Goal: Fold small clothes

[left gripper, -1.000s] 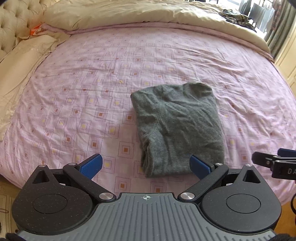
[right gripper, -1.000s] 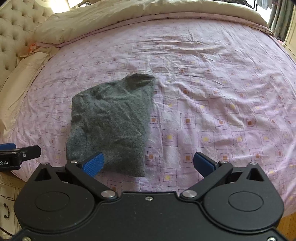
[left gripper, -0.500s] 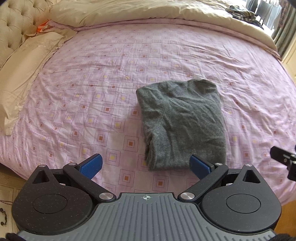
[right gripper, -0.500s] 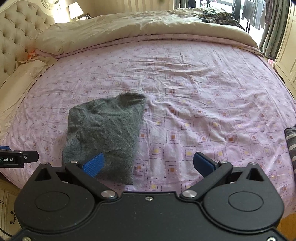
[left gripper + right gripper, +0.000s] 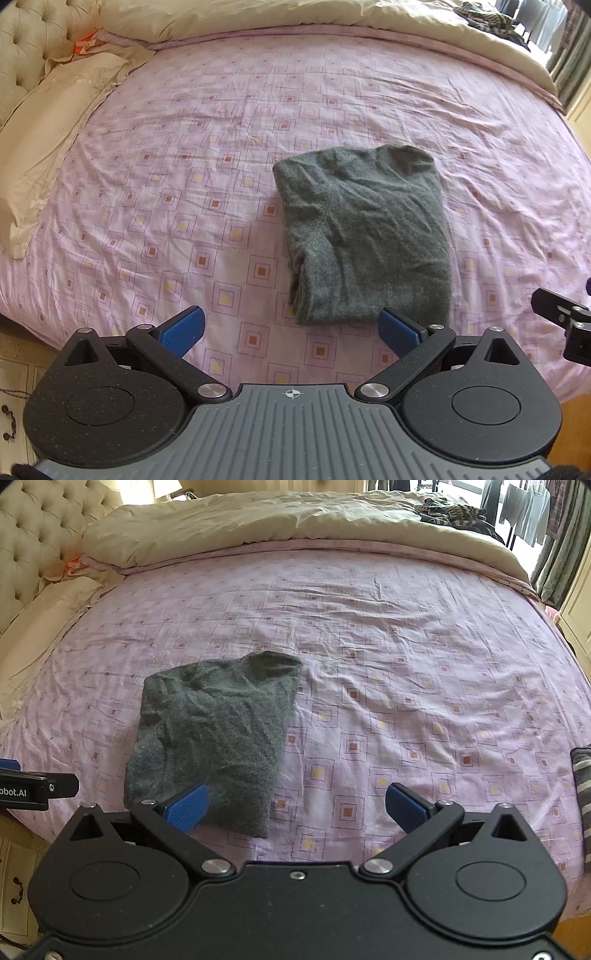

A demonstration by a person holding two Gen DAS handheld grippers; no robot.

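A grey knitted garment lies folded into a thick, rough rectangle on the bed, resting on the pink bedsheet with its pattern of small squares. It sits towards the near side of the bed, well away from the pillows. Its top surface is creased and one long edge shows stacked layers.

The left gripper hangs just off the near edge of the garment, its jaws spread wide and holding nothing; the blue pads sit apart, one over bare sheet, the other close to the garment's near right corner. The right gripper is in much the same state, jaws wide open and empty, with its left pad in front of the garment's near edge and its right pad over plain sheet. Whether either pad touches the cloth, I cannot tell.

A cream duvet is bunched along the far side of the bed, a pale pillow lies to the left beside a tufted headboard, and a striped cloth shows at the right edge of the bed.
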